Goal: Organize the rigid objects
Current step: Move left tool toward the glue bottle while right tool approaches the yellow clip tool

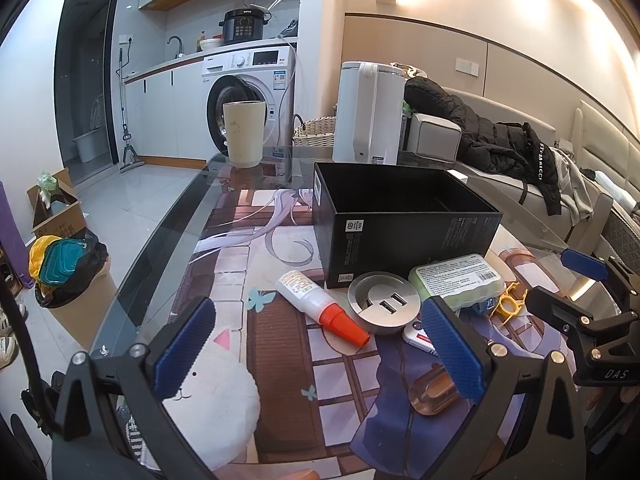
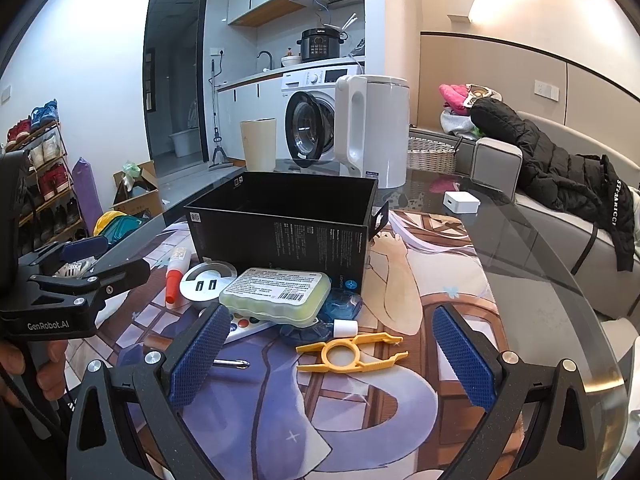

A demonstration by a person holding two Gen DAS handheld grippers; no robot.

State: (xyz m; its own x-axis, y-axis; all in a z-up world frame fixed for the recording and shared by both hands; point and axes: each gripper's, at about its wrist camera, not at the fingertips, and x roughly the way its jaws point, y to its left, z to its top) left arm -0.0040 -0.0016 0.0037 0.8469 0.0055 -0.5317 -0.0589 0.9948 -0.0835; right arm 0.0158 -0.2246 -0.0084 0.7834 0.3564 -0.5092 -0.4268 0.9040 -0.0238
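Apparently nothing is picked yet. From the left wrist, the left gripper hovers with fingers apart and empty; the glue bottle lies just before the empty black box, so a grasp across its body seems best. From the right wrist, the right gripper is likewise spread, over the yellow tool near the box. Readable: "GenRobot.AI", "DAS".

Right view, lower centre: screwdriver shows only its tip; the rest hidden behind the right claw finger. Blue dish half covered by green case. Print on black box too small to read.
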